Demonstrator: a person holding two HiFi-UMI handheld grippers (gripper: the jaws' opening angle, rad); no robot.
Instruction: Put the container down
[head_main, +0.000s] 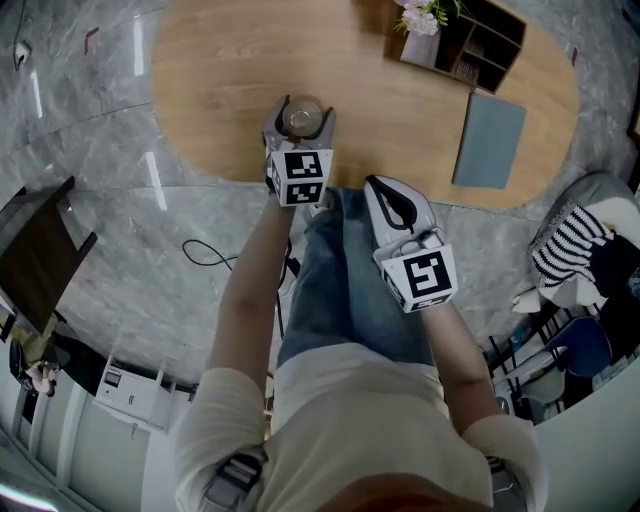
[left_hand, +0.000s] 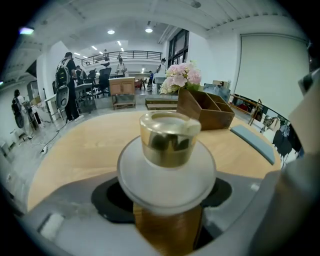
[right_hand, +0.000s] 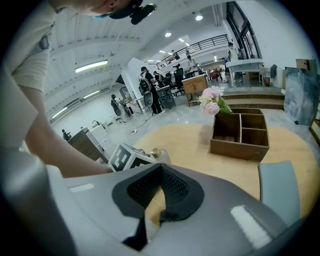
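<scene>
The container (head_main: 303, 117) is a jar with an amber body, a wide white lid and a gold cap (left_hand: 169, 138). My left gripper (head_main: 300, 128) is shut on it, a jaw on each side of its body, and holds it upright over the near edge of the oval wooden table (head_main: 220, 70). Whether its base touches the wood is hidden. My right gripper (head_main: 383, 192) hangs closer to me, just off the table's edge above the person's legs. Its black pads (right_hand: 172, 187) meet at the tips with nothing between them.
A wooden divided box (head_main: 485, 45) with pink flowers (head_main: 420, 18) stands at the table's far right. A flat grey pad (head_main: 490, 140) lies near the right front edge. A dark side table (head_main: 40, 250) and a cable (head_main: 205, 255) are on the floor at left.
</scene>
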